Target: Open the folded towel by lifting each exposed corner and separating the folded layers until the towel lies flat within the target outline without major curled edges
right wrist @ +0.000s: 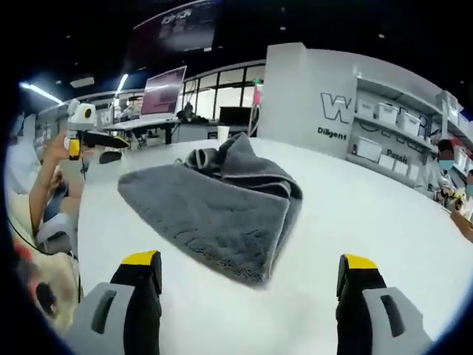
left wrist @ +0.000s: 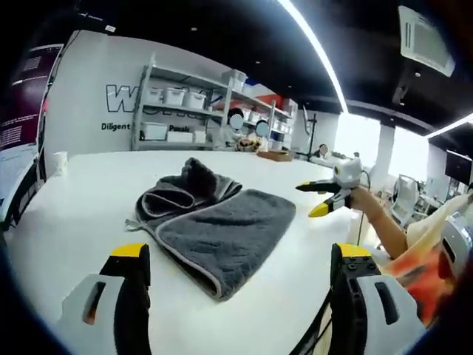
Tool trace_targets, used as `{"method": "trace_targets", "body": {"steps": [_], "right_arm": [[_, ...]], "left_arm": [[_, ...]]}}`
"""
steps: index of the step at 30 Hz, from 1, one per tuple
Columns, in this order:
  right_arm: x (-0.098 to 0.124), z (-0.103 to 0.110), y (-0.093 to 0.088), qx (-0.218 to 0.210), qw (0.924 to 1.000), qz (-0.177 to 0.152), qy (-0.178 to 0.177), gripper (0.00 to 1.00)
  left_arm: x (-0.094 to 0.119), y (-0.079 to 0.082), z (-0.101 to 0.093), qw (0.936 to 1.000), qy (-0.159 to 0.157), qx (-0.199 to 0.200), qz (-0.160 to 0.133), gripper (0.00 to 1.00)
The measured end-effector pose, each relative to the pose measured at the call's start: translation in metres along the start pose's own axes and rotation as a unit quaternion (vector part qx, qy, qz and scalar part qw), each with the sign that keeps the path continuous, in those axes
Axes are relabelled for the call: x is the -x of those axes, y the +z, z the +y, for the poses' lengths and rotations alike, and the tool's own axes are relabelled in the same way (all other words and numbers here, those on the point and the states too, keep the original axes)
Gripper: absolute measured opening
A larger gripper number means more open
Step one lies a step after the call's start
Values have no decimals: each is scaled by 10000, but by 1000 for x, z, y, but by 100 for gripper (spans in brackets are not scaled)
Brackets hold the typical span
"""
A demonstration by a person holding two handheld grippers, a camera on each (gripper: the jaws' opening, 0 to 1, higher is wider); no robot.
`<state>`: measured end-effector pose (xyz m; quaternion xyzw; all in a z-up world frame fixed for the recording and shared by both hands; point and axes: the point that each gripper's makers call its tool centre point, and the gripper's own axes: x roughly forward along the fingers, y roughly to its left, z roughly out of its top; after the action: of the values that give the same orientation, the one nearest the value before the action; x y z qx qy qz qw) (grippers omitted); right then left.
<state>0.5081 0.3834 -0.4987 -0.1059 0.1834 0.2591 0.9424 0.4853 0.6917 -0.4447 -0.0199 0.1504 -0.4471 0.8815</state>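
While both grippers are hovering low over the white table [left wrist: 66, 222], neither one is touching the grey towel [left wrist: 214, 222]. Seen from the left gripper view, the left gripper [left wrist: 240, 255] is pointing across the tabletop with its yellow-tipped jaws spread wide apart, nothing lying between them, and the towel's near folded corner is sitting just ahead of the gap. Off to the right of that view, a person's forearm is reaching in over the table edge, holding the right gripper [left wrist: 319, 198] in the air beside the towel and apart from it; its two yellow-tipped jaws are standing parted and are gripping nothing.

From the right gripper view, the right gripper's own jaws are likewise rising from the bottom, wide open and empty, with the towel's closest corner lying between and a little beyond them. The left gripper [right wrist: 92, 140] is showing at the far left, held up in a hand near the table edge.

The towel is lying folded near the middle of the table, its far end bunched into a rumpled heap and its near portion lying flat in doubled layers.
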Motion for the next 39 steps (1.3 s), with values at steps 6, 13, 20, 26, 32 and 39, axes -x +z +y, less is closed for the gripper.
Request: {"method": "trace_targets", "body": {"steps": [6, 13, 20, 26, 32, 39], "right_arm": [[2, 10, 6, 110, 9998, -27, 136, 99], [0, 29, 12, 419, 9986, -11, 328, 96], [-7, 57, 27, 634, 9955, -125, 690, 91], [-19, 85, 40, 1081, 9889, -37, 1020, 70], [-37, 112, 47, 1456, 9803, 18, 1333, 55], [-58, 145, 44, 1726, 9692, 180, 1748, 39]], "left_arm": [[-2, -7, 2, 9998, -3, 11, 182, 100], [-2, -11, 7, 9995, 31, 71, 293, 99], [-1, -14, 9, 9992, 54, 91, 375, 98], [0, -13, 5, 9992, -6, 58, 403, 97], [2, -15, 5, 9991, 17, 93, 414, 96], [4, -13, 6, 9990, 9, 79, 431, 96]]}}
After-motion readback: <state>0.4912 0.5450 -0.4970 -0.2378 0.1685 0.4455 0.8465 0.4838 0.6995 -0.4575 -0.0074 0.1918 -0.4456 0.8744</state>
